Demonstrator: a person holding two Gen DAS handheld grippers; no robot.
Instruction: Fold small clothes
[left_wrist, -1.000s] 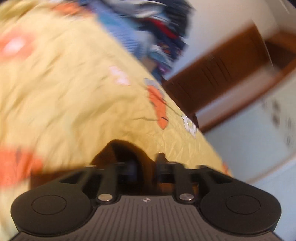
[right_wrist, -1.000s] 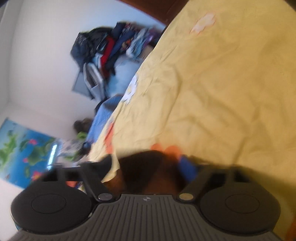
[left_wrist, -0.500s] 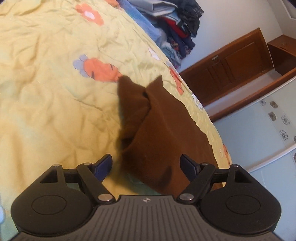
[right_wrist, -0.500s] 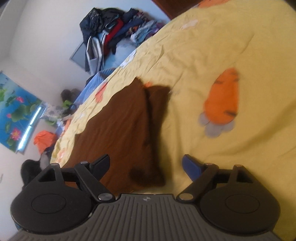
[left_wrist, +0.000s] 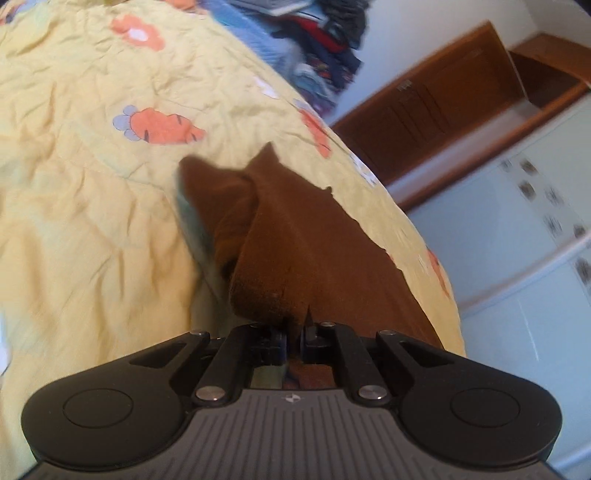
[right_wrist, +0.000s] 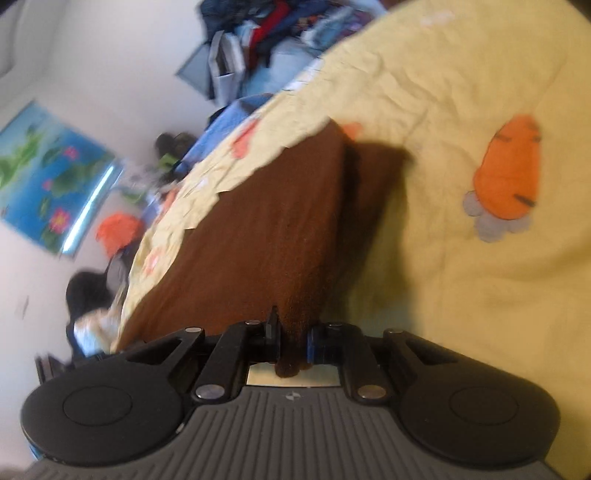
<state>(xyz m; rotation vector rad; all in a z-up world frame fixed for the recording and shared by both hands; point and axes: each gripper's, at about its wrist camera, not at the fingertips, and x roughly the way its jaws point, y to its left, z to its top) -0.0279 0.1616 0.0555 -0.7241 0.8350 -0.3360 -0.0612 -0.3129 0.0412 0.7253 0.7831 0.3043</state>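
A: We have one soft brown knitted garment (left_wrist: 306, 243), folded, stretching ahead of both grippers across the wrinkled yellow carrot-print bedsheet (left_wrist: 92, 206).

B: Our left gripper (left_wrist: 293, 338) is clamped on its near edge; our right gripper (right_wrist: 293, 341) is closing on another edge fold.

A: One jumbled clothes heap (right_wrist: 273, 33) lies far ahead.

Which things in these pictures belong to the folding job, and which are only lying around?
Part of the job:
- brown garment
- left gripper, shut on it
- right gripper, closing on its edge

Just lying about:
- yellow carrot-print bedsheet
- clothes pile
- wall poster
- wooden door
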